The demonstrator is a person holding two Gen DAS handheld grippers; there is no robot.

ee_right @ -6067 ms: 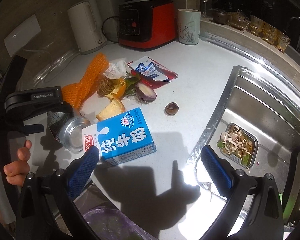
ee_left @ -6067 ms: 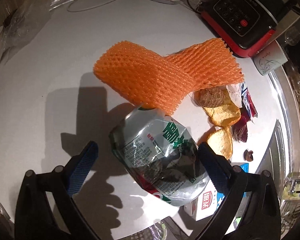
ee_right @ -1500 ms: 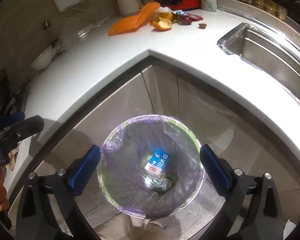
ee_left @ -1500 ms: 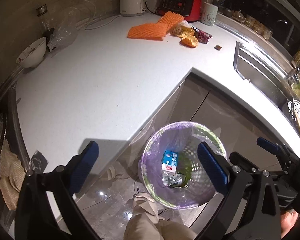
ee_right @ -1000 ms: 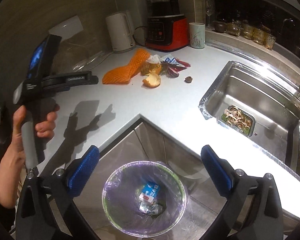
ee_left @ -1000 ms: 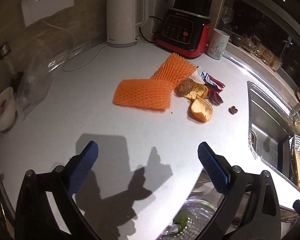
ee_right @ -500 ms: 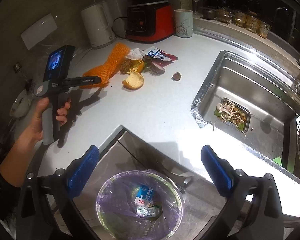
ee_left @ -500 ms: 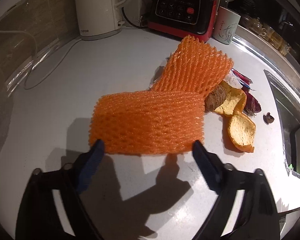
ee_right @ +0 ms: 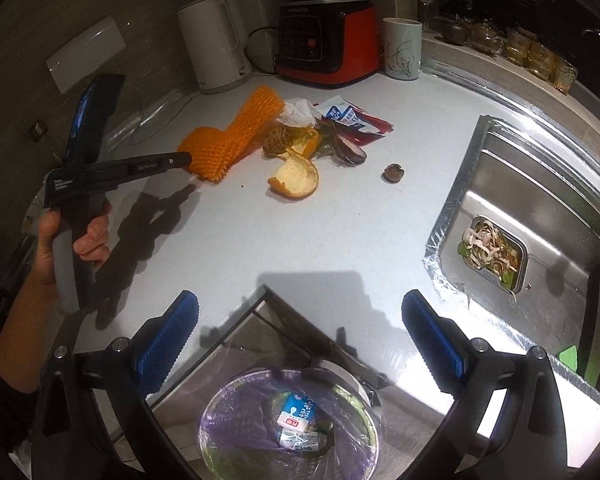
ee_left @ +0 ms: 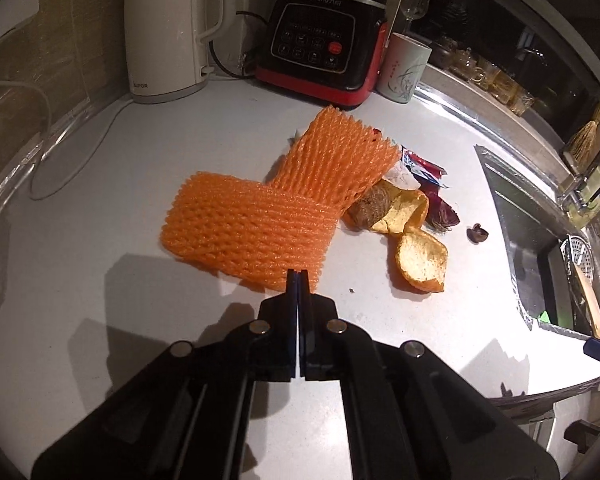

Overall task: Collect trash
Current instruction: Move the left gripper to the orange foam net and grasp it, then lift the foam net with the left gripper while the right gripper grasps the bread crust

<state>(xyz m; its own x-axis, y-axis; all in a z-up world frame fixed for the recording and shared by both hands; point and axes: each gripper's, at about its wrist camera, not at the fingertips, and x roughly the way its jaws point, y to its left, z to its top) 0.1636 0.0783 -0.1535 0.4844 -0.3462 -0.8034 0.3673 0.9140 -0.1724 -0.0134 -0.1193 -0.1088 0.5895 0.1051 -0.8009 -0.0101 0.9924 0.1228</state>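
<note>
While the white L-shaped countertop [ee_left: 100, 240] is carrying the trash pile, the left gripper [ee_left: 298, 276] is clenching the near edge of the orange foam fruit net [ee_left: 252, 228], its jaws having just been closing. At 3 o'clock of the net, orange peel pieces [ee_left: 422, 260] are lying. The right gripper [ee_right: 300, 336] is hanging released above the purple-lined round trash bin [ee_right: 236, 412]. At 3 o'clock, the steel sink [ee_right: 540, 184] is sitting recessed.
</note>
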